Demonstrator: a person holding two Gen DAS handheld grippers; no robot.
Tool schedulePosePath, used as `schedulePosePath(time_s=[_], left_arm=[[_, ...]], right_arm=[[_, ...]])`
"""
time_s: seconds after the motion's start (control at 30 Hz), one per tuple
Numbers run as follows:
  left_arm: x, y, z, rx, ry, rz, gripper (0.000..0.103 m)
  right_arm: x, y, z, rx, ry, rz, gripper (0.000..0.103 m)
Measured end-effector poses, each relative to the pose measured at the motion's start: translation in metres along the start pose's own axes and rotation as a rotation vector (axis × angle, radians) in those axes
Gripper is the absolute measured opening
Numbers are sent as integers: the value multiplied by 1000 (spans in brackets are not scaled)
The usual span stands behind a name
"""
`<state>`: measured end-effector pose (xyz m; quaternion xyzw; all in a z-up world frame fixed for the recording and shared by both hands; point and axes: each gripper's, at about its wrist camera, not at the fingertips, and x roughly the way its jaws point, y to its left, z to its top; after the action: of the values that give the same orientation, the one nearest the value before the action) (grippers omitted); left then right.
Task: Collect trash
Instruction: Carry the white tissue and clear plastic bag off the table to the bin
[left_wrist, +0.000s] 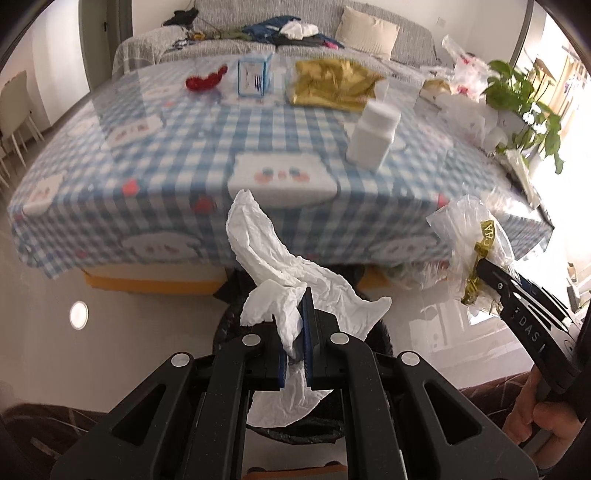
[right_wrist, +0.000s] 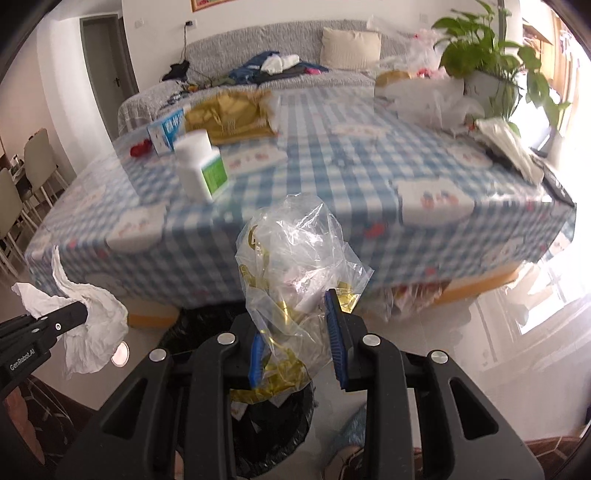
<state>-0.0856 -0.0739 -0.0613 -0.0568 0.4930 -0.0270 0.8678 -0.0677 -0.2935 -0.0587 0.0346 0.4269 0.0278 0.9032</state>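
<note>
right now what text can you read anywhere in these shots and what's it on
"GenRobot.AI": side of the left tool.
"DAS": side of the right tool; the rest is cut off.
"CHA": gold ribbon in the clear plastic bag.
Blue box and white bottle's green label: print too blurred.

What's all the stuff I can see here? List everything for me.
tissue: one, white, crumpled, clamped in the left gripper
plastic bag: one, clear with gold ribbon, in the right gripper
bin: one, black liner, on the floor below both grippers
bottle: one, white, on the table
table: one, blue-checked cloth
box: one, blue-white, far side of table
gold bag: one, beside the box
red item: one, left of box
plant: one, green, table's right corner
sofa: one, grey, behind, strewn with clothes
left gripper: black, shut
right gripper: black, closed on bag
hand: one, holding right gripper
</note>
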Motion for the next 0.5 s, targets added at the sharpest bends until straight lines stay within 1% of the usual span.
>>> schedulePosePath(time_s=[0.27, 0.5], left_arm=[[41, -5, -25, 7, 33, 28, 6], [78, -1, -34, -12, 77, 57, 6]], right_arm=[[28, 4, -22, -21, 54, -5, 27], [43, 7, -35, -40, 67, 0, 28]])
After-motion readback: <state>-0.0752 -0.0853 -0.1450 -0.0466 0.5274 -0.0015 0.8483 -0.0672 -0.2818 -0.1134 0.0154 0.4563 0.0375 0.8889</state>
